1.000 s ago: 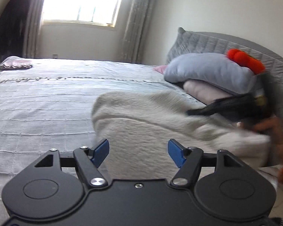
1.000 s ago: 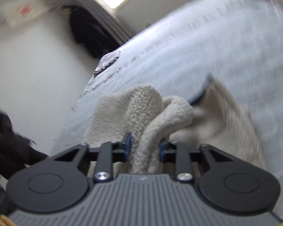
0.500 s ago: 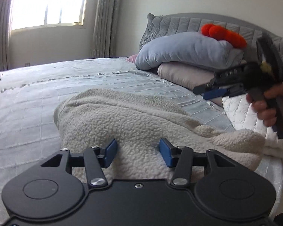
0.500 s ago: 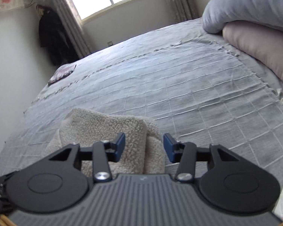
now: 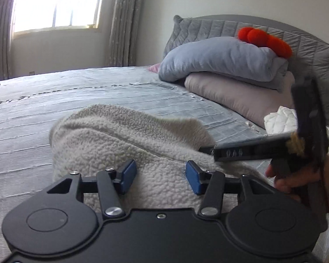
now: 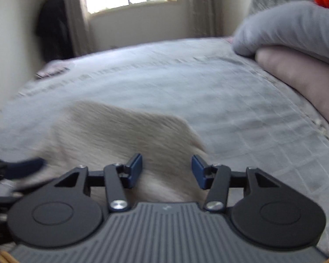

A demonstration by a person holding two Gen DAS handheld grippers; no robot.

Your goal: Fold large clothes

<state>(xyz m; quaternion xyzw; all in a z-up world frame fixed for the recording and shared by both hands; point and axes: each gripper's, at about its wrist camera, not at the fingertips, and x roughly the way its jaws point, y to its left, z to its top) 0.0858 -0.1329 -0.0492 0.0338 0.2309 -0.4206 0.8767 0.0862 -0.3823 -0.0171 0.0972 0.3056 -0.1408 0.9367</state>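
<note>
A cream fleece garment (image 5: 125, 138) lies bunched in a folded heap on the grey bedspread (image 5: 54, 100), close in front of both grippers. My left gripper (image 5: 160, 176) is open and empty, its blue pads just over the near edge of the fleece. My right gripper (image 6: 166, 171) is open and empty above the fleece (image 6: 125, 131), which is blurred in the right wrist view. In the left wrist view the right gripper (image 5: 208, 149) comes in from the right, held by a hand, its tips at the fleece's right side.
Stacked grey (image 5: 219, 59) and pink (image 5: 236, 96) pillows with a red plush (image 5: 265, 40) lie against the padded headboard at right. A white quilt (image 5: 280, 118) sits by the bed's right edge. A window (image 5: 54, 2), curtains and hanging dark clothes (image 6: 52, 26) are at the far wall.
The right gripper let go of the fleece and opened, then swung down beside it. The left gripper moved in closer over the fleece, staying open.
</note>
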